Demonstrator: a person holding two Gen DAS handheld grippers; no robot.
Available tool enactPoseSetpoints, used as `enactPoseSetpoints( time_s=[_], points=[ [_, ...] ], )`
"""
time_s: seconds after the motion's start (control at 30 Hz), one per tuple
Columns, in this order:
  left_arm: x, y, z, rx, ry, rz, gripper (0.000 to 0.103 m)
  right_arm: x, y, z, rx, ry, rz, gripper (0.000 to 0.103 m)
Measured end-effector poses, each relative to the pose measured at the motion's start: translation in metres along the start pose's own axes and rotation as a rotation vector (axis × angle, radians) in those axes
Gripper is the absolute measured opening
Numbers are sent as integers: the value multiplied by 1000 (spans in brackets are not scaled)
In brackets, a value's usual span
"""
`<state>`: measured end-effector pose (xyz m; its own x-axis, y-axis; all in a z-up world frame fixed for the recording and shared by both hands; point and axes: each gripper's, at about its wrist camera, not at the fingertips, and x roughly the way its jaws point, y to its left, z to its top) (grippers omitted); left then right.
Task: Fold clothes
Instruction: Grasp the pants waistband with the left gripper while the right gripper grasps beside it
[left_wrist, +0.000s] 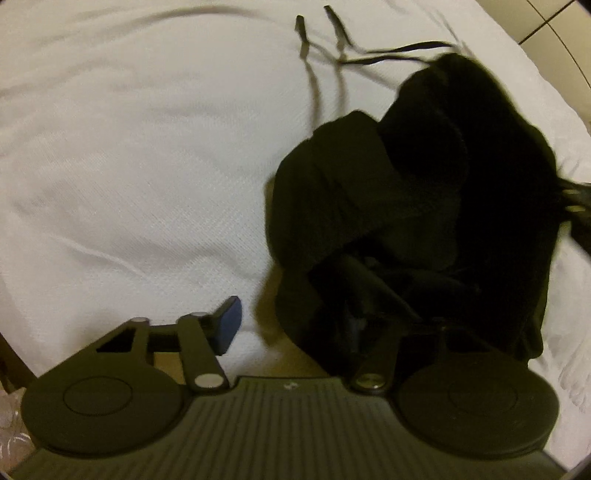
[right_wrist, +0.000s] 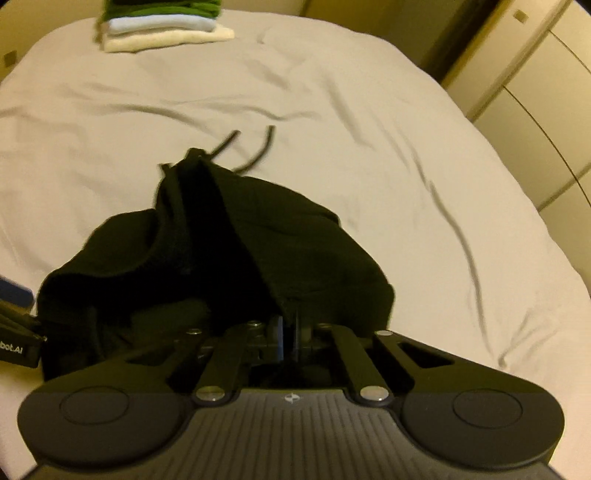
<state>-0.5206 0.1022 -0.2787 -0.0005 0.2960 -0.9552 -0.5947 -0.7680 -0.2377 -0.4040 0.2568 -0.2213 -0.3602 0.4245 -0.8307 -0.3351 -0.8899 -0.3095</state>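
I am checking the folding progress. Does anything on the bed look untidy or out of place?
Yes. The black garment is bunched in a heap, not flat, with its drawstrings trailing loose on the sheet. The folded stack behind looks neat.

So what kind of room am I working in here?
Most likely a bedroom. The work surface is a bed with a creased white sheet, a stack of folded clothes sits at its far end, and pale cupboard doors stand beside it. The black garment lies bunched on the sheet.

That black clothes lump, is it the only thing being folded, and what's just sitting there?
In the job: black drawstring garment; right tongs clamping it; left tongs, open.

Lying about: folded clothes stack; white bedsheet.
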Motion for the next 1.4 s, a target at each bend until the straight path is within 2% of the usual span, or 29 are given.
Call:
enactPoseSetpoints(
  time_s=[0.03, 0.13, 0.27, 0.3, 0.43, 0.5, 0.57, 0.7, 0.77, 0.93, 1.03, 1.1, 1.2, 1.3, 1.33, 1.37, 1.4],
  points=[
    [2, -1, 1, -5, 2, 4, 32, -4, -10, -3, 29, -2, -21, 1],
    [2, -6, 1, 0, -7, 5, 32, -17, -45, -20, 129, 22, -86, 1],
    [2, -19, -4, 40, -26, -5, 38, -14, -100, -59, 291, 155, -141, 1],
    [2, -21, -5, 42, -24, -13, 38, -10, -111, -69, 333, 189, -142, 1],
    [0, -32, -13, 91, -53, 23, 38, -3, -116, -78, 345, 198, -110, 2],
    [-2, -36, -16, 128, -71, 50, 38, 0, -117, -82, 347, 199, -93, 7],
    [-6, -41, -18, 177, -100, 84, 38, 1, -114, -85, 337, 193, -76, 31],
    [-15, -61, -20, 333, -182, 166, 41, 4, -109, -85, 327, 185, -66, 40],
    [-17, -74, -26, 433, -228, 216, 42, 3, -109, -89, 342, 193, -64, 50],
    [-17, -105, -33, 676, -338, 326, 42, 0, -118, -103, 468, 222, -32, 58],
    [-10, -119, -35, 819, -386, 358, 42, 1, -122, -117, 591, 231, 23, 58],
    [-2, -122, -31, 853, -362, 341, 39, 2, -121, -123, 645, 223, 45, 58],
    [2, -117, -28, 832, -332, 355, 33, 4, -116, -122, 617, 185, 12, 56],
    [5, -105, -23, 739, -293, 351, 39, 4, -109, -116, 505, 150, -60, 56],
    [6, -101, -21, 709, -282, 344, 40, 4, -107, -114, 465, 142, -68, 53],
    [8, -98, -18, 685, -266, 328, 32, 4, -105, -112, 424, 133, -77, 34],
    [6, -89, -18, 655, -249, 309, 12, 7, -103, -112, 407, 148, -61, 21]
  ],
)
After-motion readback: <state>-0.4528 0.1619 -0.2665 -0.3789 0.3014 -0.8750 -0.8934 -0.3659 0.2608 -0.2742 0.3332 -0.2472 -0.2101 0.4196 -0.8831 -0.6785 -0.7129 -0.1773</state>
